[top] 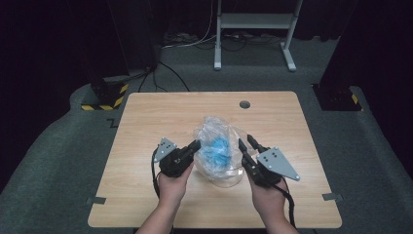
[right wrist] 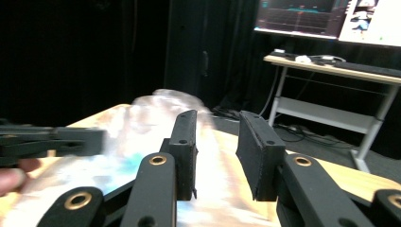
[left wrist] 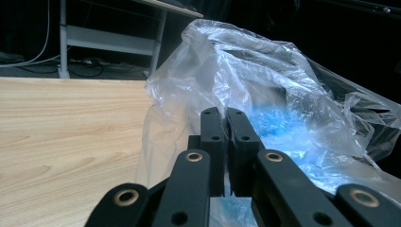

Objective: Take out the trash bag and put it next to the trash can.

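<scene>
L hand-held gripper pinching clear bag, R hand-held gripper beside, table

No text, label, brand or number can be read in any of the three views. The monitor at the upper right of the right gripper view shows graph lines and a bright white panel, but whatever is written there is too small and blurred to make out. On the floor at the upper left of the high view, the base of a dark stand carries yellow-and-black hazard striping, a warning marking without words; a matching bit of striping shows at the right-hand stand. Just left of the counter a small dark zigzag mark lies on the floor, not legible as a letter.
</scene>
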A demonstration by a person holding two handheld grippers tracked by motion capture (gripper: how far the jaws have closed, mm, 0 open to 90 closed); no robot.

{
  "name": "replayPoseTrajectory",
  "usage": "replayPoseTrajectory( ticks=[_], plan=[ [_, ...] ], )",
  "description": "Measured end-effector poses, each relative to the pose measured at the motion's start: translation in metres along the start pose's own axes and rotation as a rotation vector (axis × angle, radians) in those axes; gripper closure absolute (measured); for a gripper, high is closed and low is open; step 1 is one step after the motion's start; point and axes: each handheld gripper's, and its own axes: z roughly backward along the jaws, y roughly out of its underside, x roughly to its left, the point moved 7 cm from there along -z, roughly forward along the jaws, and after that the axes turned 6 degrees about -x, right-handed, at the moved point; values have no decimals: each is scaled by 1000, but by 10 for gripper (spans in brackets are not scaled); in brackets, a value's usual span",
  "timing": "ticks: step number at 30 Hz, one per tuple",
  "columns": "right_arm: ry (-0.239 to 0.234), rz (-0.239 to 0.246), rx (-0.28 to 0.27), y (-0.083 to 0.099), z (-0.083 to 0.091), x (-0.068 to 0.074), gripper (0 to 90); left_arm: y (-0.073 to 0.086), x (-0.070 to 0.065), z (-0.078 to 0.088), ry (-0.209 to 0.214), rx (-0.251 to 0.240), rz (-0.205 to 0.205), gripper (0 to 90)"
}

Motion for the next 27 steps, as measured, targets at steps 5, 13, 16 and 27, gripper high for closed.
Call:
replayPoseTrajectory(
  ticks=[5,13,16,27],
  plan=[
    [48,-9,-3,-2,10,-25,679,-2,0,1,-3,-9,2,871],
    [107,-3,23,10,23,-54,667,-5,0,2,-3,-20,-23,873],
    [118,-8,43,18,26,-59,656,-8,-3,3,-1,-26,-46,873],
    [154,-18,148,63,22,-73,580,-18,-9,6,26,-54,-61,877]
  ],
)
